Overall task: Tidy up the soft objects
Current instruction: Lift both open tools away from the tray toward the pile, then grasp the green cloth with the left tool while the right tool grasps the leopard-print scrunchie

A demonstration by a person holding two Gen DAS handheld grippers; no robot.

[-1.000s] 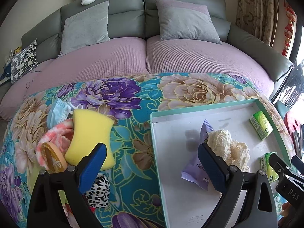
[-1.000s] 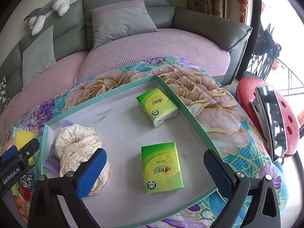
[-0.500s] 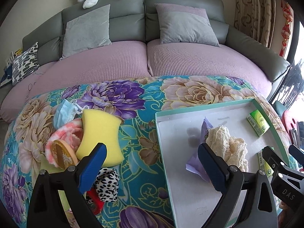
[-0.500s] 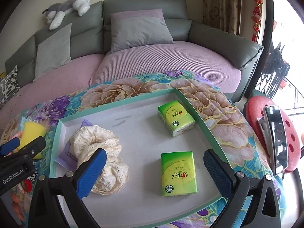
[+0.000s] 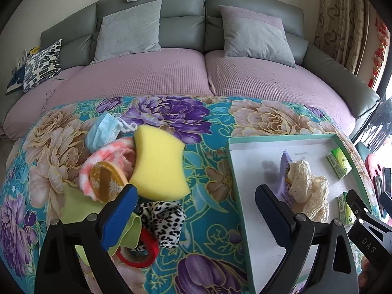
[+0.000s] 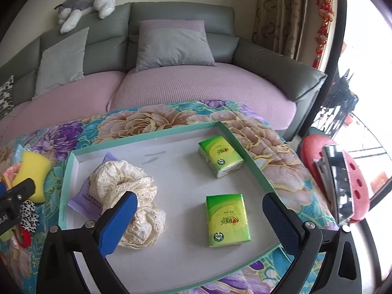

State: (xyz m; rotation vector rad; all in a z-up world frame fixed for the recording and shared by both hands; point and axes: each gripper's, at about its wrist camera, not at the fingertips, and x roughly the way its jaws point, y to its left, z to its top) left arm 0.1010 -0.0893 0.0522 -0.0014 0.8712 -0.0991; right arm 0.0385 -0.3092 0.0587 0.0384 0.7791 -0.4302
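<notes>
Left gripper [image 5: 193,201] spread above cloth, right gripper [image 6: 198,208] spread, seemingly over tray [image 6: 156,134]

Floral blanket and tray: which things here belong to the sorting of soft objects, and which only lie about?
Belong to the job:
- teal tray
- lace cloth
- two green tissue packs
- yellow sponge
- blue face mask
- pink fluffy cloth
- leopard-print cloth

Only lying about:
- grey cushions
- plush dog
- red stool
</notes>
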